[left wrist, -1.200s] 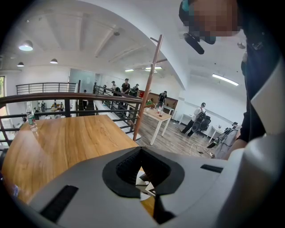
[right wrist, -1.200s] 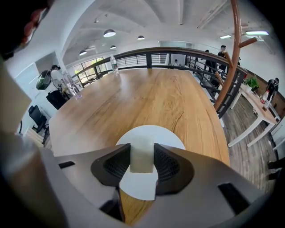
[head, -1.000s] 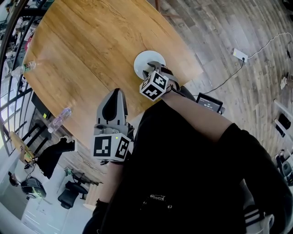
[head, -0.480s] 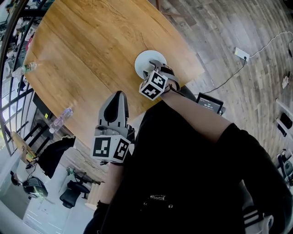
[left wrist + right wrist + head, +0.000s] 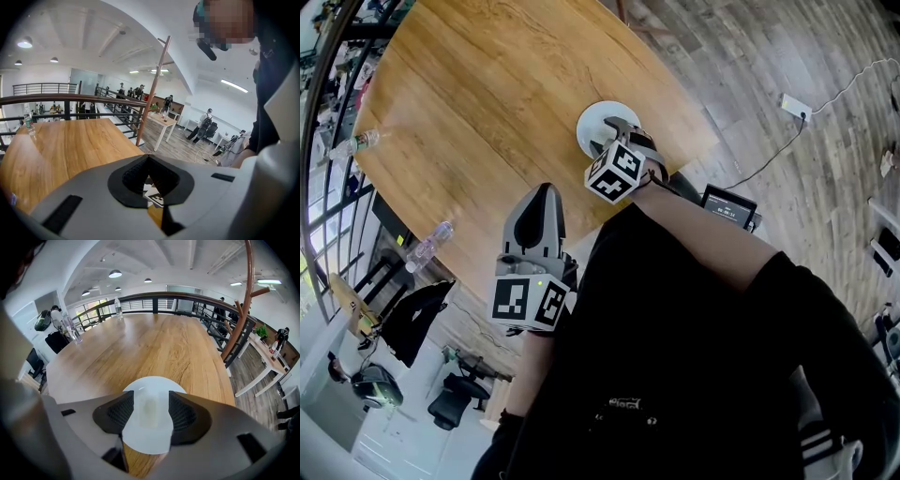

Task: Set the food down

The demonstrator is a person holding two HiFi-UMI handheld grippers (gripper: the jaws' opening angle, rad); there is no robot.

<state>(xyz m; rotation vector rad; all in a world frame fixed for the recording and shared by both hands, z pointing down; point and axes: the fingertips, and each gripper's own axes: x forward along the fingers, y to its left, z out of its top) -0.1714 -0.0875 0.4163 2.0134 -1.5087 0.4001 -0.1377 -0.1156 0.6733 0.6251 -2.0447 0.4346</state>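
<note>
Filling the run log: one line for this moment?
phase: release | right hand-held gripper: jaws just opening, pale food between them over white plate | left hand-held gripper: shut, empty

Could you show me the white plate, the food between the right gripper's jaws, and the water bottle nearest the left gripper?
White plate [image 5: 148, 442], right gripper view: bare part near its rim.
Pale food [image 5: 149, 408], right gripper view: its middle.
Water bottle [image 5: 427, 246], head view: mid-body.

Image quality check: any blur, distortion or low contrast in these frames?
Right gripper view: the pale food is soft and low-contrast against the white plate. Both gripper views: fisheye bend, dark vignetted corners. Head view: sharp, but the wooden table edge bows.
</note>
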